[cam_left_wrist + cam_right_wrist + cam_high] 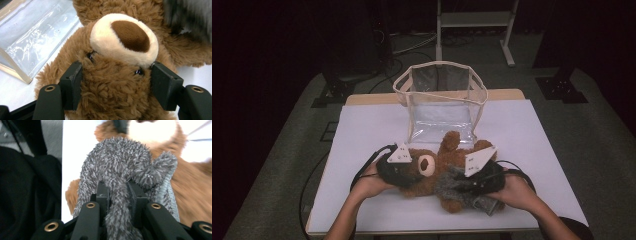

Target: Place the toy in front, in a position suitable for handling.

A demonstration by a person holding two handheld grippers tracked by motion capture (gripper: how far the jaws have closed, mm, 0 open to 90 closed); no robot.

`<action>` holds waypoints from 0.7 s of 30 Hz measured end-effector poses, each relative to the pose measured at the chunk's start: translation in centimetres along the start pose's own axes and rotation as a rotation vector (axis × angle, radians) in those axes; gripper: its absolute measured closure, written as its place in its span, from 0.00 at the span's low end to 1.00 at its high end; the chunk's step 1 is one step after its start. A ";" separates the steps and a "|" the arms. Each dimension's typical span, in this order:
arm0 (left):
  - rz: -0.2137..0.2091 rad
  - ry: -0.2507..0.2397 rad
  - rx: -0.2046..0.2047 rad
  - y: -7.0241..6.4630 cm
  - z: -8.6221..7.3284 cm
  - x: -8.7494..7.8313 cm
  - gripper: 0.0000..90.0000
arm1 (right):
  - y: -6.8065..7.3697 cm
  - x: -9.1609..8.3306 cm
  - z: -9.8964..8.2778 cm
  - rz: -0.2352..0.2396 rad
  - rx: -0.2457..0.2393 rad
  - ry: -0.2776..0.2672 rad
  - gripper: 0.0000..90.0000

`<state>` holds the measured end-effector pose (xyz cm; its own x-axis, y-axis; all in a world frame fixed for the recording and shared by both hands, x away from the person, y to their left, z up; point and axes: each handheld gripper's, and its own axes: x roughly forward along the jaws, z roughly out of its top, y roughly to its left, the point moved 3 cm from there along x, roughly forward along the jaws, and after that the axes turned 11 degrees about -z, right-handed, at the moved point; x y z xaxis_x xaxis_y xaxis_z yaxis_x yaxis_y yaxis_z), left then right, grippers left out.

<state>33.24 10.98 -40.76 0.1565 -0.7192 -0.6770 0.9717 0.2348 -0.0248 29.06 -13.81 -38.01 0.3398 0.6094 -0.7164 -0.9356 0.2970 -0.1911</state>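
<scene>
A brown teddy bear lies on its back on the white table, head toward the left. My left gripper is shut on its head; in the left gripper view the two black jaws press into the fur on both sides, just below the cream snout. A grey fuzzy cloth is draped over the bear's body. My right gripper is shut on a fold of that cloth, which bunches up between the jaws. Brown fur shows behind it.
A clear plastic bag with beige trim stands open just behind the bear, its wall close to the bear's head. Cables trail off the table's left side. A white frame stands on the floor at the back.
</scene>
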 end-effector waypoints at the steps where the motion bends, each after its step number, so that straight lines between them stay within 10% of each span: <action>1: 0.000 0.000 0.000 0.0 0.0 0.0 0.37 | 0.0 0.0 0.0 0.000 0.000 0.000 0.81; 13: -0.024 0.014 0.015 -0.2 -0.1 0.1 0.37 | -1.3 -5.0 -9.4 -0.096 0.302 -0.070 0.81; 21: -0.036 0.021 0.029 -0.5 -0.3 0.1 0.37 | -3.0 -5.1 -6.0 -0.111 0.252 -0.150 0.81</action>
<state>32.76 10.98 -41.06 0.1183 -0.7126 -0.6915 0.9814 0.1898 -0.0277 29.58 -22.22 -37.86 0.4663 0.6593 -0.5898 -0.8451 0.5291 -0.0768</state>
